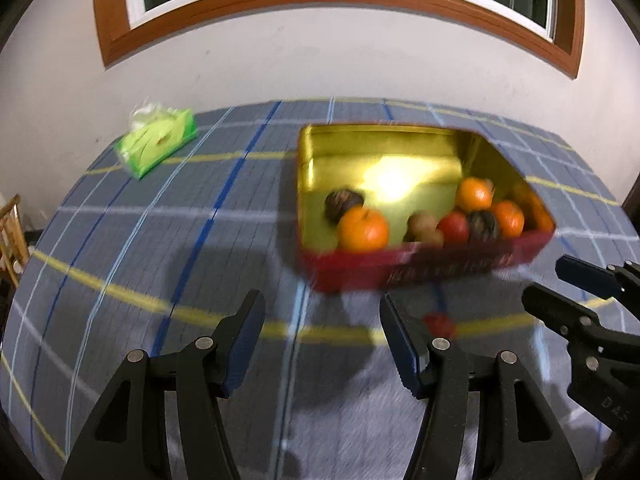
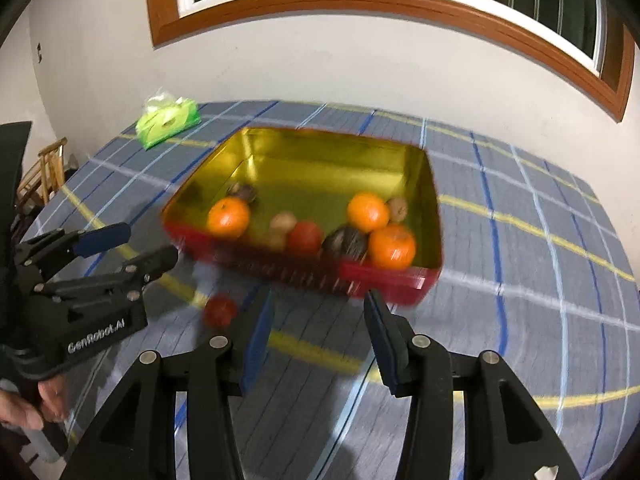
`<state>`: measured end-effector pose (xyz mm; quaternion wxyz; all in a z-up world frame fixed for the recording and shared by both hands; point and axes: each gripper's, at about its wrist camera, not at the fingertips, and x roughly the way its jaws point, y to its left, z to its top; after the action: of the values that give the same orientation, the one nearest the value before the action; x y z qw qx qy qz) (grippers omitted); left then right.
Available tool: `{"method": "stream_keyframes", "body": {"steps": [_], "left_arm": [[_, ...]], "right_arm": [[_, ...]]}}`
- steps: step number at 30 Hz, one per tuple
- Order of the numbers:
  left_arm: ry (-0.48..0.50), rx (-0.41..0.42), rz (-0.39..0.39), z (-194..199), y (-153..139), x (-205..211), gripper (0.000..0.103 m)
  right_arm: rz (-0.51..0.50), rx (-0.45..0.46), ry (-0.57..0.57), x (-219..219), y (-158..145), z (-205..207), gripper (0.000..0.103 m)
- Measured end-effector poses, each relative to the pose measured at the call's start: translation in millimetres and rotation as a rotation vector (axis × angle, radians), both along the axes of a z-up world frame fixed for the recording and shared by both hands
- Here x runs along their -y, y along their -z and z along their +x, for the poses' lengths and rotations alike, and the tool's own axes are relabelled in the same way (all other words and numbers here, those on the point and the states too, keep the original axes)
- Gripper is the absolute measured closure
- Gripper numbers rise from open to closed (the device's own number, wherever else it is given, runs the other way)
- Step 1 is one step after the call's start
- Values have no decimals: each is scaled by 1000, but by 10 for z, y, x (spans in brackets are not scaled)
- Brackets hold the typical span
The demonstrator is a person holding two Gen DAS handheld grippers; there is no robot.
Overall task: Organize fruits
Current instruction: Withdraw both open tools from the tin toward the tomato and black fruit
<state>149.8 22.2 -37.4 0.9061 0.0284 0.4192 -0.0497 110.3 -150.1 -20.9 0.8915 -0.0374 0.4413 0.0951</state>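
Note:
A red tin (image 1: pixel 420 270) with a gold inside stands on the checked tablecloth (image 1: pixel 160 240). It holds three oranges (image 1: pixel 364 230), a red fruit (image 1: pixel 454 226), dark round fruits (image 1: pixel 344 202) and brownish ones (image 1: pixel 424 226). One small red fruit (image 2: pixel 220 311) lies on the cloth in front of the tin (image 2: pixel 304 274); it also shows as the red fruit (image 1: pixel 440 325) in the left wrist view. My left gripper (image 1: pixel 322 316) hovers open before the tin's near left corner, nothing between its fingers. My right gripper (image 2: pixel 318 304) is open and empty too, just right of the loose fruit. Both views are motion-blurred.
A green tissue pack (image 1: pixel 160 142) lies at the far left of the table near the wall. A wooden chair (image 2: pixel 44 172) stands off the table's left edge. The two grippers are close side by side, left gripper (image 2: pixel 148 244), right gripper (image 1: pixel 544 282). A person's hand (image 2: pixel 24 408) holds the left one.

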Motion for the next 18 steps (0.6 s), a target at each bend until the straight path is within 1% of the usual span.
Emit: {"method": "stream_keyframes", "body": {"steps": [4, 8, 18], "left_arm": [[-25, -27, -2, -192, 158, -149, 43], [-49, -44, -8, -307, 263, -275, 43], [-71, -61, -30, -394, 359, -420, 43]], "right_arm": [[15, -39, -23, -102, 154, -157, 59], [-1, -58, -51, -248, 269, -233, 60], [-7, -64, -102, -545, 374, -239, 60]]}}
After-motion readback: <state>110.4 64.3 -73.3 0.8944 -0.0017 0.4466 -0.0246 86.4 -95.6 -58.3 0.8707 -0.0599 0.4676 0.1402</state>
